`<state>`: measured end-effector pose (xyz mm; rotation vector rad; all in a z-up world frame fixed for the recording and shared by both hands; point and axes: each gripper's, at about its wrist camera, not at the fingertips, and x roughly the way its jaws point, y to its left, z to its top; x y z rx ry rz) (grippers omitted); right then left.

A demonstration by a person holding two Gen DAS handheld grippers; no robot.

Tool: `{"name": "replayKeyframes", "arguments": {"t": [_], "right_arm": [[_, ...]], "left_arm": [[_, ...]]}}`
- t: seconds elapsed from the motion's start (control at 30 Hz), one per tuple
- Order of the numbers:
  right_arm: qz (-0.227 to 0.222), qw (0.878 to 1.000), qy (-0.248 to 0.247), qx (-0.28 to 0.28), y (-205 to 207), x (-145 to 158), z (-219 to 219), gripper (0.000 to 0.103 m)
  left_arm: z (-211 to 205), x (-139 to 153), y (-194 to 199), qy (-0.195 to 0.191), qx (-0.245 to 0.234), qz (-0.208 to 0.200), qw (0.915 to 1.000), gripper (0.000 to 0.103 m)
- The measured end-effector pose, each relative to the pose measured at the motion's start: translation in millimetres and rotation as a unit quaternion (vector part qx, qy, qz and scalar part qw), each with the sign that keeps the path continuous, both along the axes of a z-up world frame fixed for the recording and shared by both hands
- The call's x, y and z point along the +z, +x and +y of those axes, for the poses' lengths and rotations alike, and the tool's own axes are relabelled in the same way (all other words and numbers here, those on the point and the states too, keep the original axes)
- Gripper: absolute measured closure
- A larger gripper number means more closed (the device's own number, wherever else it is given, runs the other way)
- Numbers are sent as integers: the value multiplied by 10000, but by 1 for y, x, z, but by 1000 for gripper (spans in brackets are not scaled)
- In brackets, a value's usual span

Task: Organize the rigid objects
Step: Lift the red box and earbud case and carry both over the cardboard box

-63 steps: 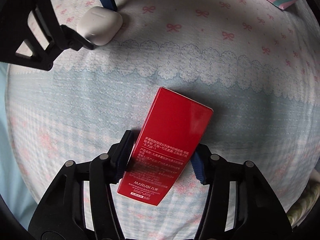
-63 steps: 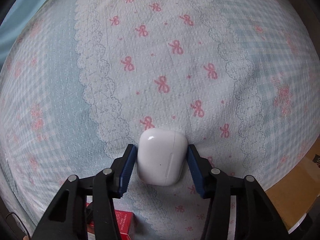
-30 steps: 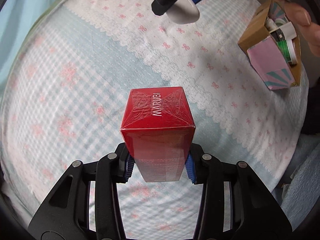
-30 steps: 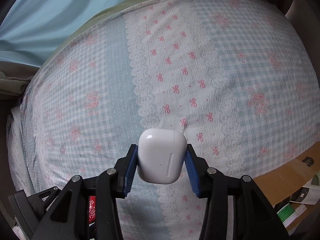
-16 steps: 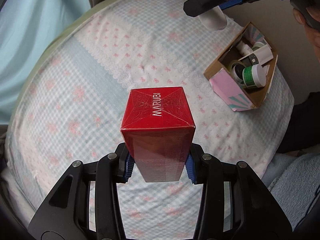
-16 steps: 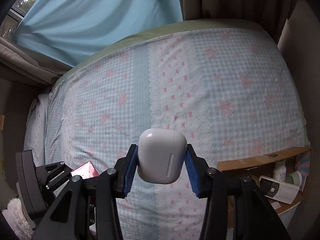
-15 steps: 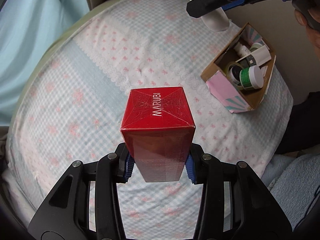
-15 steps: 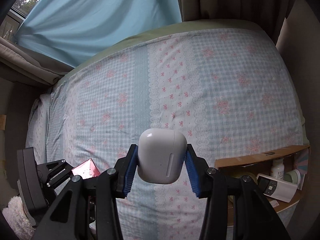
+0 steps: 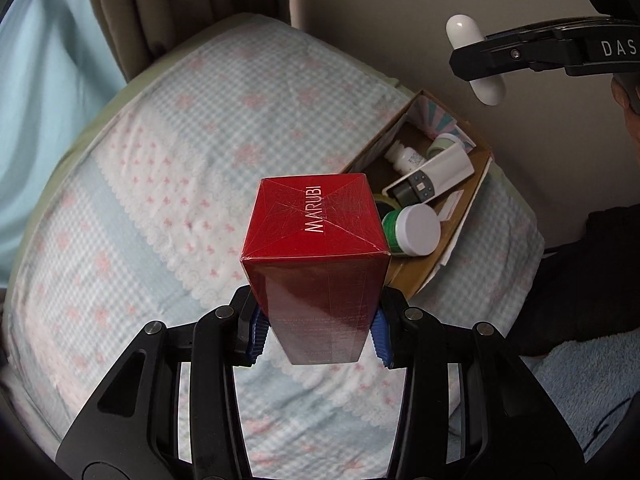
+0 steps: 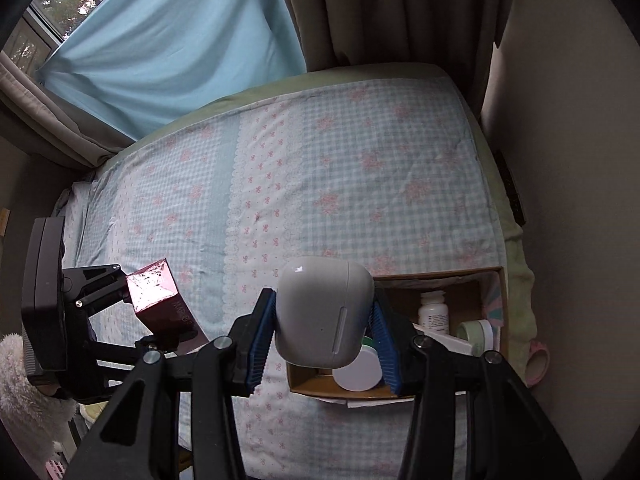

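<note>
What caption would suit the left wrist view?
Left claw grips a red box above the bed, near a cardboard box of toiletries.

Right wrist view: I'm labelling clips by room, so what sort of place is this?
Probably a bedroom: a bed with a gingham sheet, curtains over a window, and a cardboard box of toiletries.

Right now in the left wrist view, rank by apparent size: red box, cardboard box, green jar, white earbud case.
1. red box, inflated by nearness
2. cardboard box, partly hidden
3. green jar and white earbud case: too close to rank
</note>
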<state>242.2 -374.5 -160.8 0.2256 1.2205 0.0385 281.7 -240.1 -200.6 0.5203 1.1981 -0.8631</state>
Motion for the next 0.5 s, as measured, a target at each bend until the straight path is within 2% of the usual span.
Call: {"name": "replayKeyframes", "arguments": {"t": [0.2, 0.5], "right_arm": [[113, 9997, -3, -211, -21, -14, -54, 60], [430, 9972, 278, -546, -22, -70, -124, 60]], "left_arm": [[-60, -20, -14, 64, -383, 107, 9992, 65], [-137, -76, -13, 362, -900, 362, 9946, 65]]}}
